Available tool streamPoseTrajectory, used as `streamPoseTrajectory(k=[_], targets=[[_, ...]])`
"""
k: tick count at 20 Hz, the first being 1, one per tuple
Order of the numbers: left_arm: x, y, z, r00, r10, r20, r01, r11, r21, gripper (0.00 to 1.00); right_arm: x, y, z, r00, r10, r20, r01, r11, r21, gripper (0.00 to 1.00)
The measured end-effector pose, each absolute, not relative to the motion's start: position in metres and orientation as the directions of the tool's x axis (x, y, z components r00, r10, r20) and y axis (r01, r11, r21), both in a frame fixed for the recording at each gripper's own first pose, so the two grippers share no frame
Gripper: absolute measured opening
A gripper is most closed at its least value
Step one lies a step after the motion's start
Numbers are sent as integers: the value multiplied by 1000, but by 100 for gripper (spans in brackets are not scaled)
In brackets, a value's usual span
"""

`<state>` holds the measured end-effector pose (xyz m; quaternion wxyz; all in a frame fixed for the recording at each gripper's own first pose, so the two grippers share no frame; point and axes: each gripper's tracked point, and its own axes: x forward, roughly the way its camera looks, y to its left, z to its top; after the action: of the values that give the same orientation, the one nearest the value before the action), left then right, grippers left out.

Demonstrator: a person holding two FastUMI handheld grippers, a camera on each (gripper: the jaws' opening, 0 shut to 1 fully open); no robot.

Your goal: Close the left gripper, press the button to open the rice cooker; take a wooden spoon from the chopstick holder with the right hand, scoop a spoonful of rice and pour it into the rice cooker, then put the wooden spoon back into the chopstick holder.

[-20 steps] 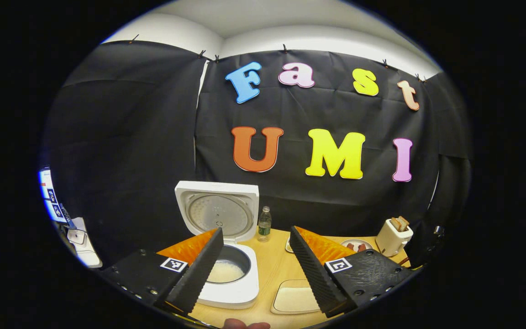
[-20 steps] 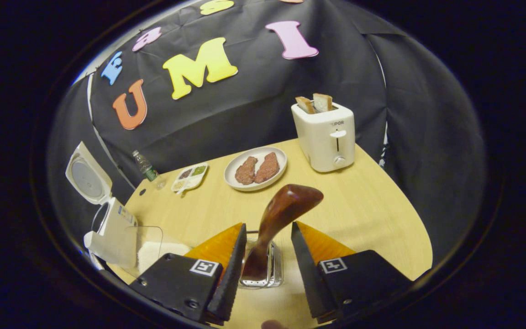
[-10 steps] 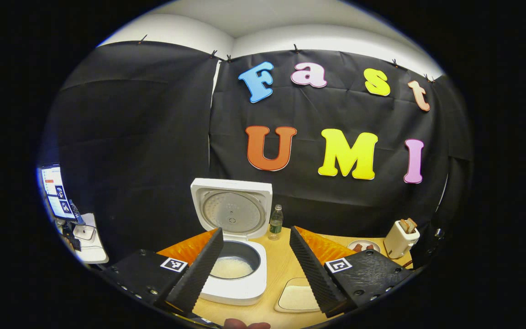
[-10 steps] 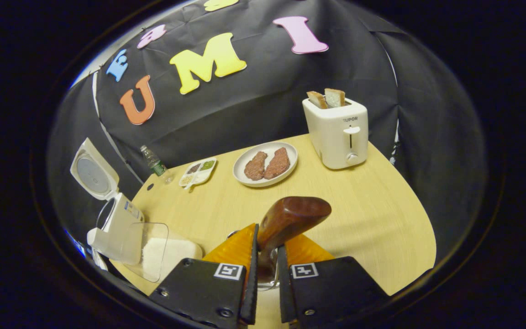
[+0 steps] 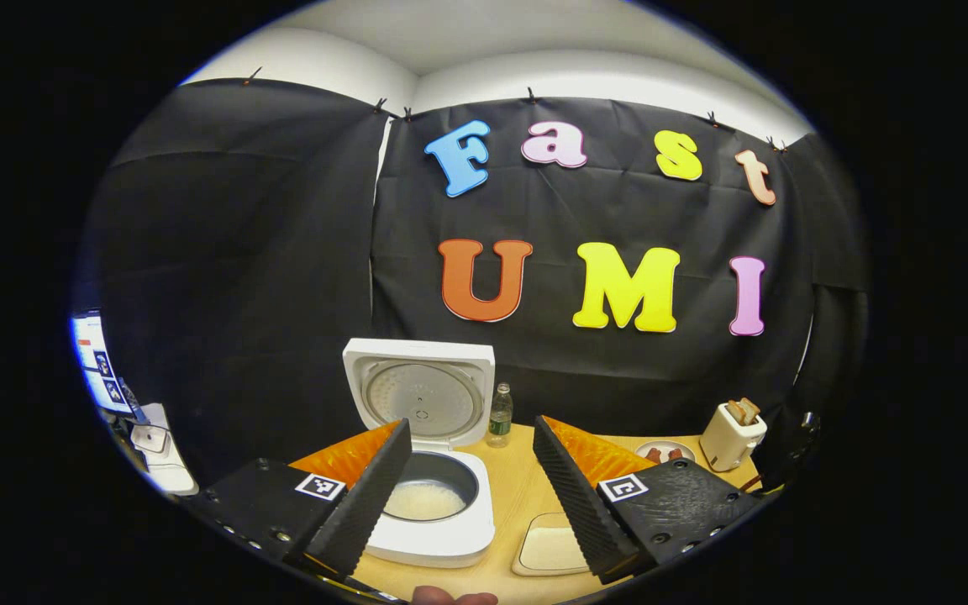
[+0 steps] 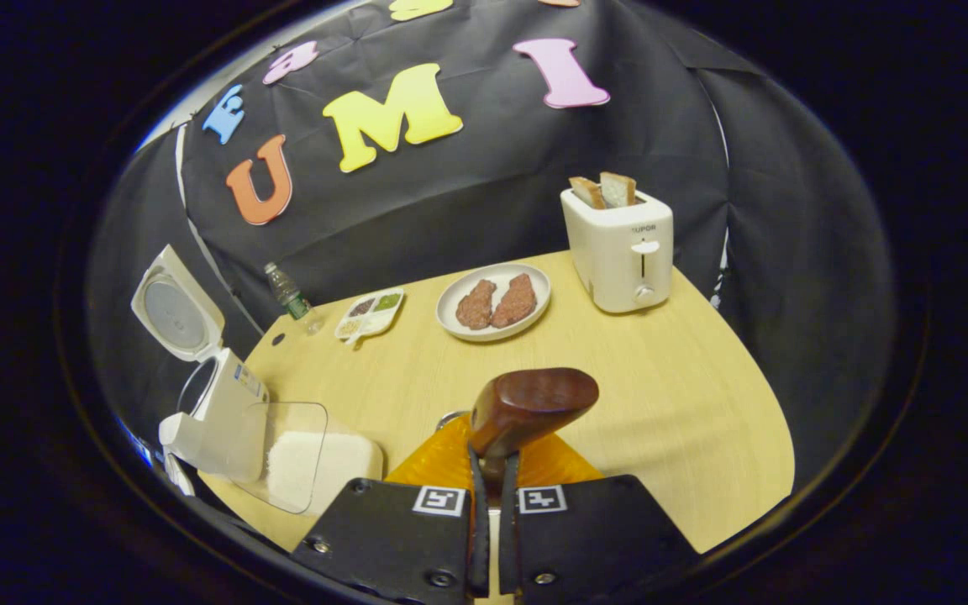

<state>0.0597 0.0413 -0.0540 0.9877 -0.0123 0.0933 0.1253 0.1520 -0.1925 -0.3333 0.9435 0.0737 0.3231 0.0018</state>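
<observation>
While the right gripper (image 6: 491, 470) has its two fingers clamped on the neck of the wooden spoon (image 6: 530, 405), the spoon's broad dark bowl stands up just above the fingertips, over the pale wooden table (image 6: 686, 395). The chopstick holder is mostly hidden behind the fingers, so its place can only be guessed at beneath them. To the left in the right gripper view sits a clear container of rice (image 6: 303, 458), touching or just beside the white rice cooker (image 6: 211, 403), whose lid stands open. Farther off on the table are a plate of meat (image 6: 494, 302), a small divided dish (image 6: 369, 312), a bottle (image 6: 289, 293) and a toaster (image 6: 618, 248) with two slices in it. The left gripper (image 5: 471, 466) holds its jaws wide apart, gripping nothing, and between them the left gripper view shows the rice cooker (image 5: 429, 504) open with rice in its pot.
</observation>
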Motion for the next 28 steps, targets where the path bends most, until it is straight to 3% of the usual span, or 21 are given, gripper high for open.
streamPoseTrajectory(k=[7,13,19,28], targets=[[51,88,-53,962,213,-168,-223,974,-42,94,153,-161,-258,863,-54,-502,72,997,18,10],[47,129,-60,970,183,-158,-189,982,-25,94,140,-64,-224,882,23,-470,-6,999,38,10],[43,165,-68,971,162,-175,-168,985,-23,94,126,19,-265,848,87,-523,-100,995,4,10],[27,208,-86,956,176,-234,-184,983,-14,94,139,37,-351,858,-76,-509,-118,934,-337,10]])
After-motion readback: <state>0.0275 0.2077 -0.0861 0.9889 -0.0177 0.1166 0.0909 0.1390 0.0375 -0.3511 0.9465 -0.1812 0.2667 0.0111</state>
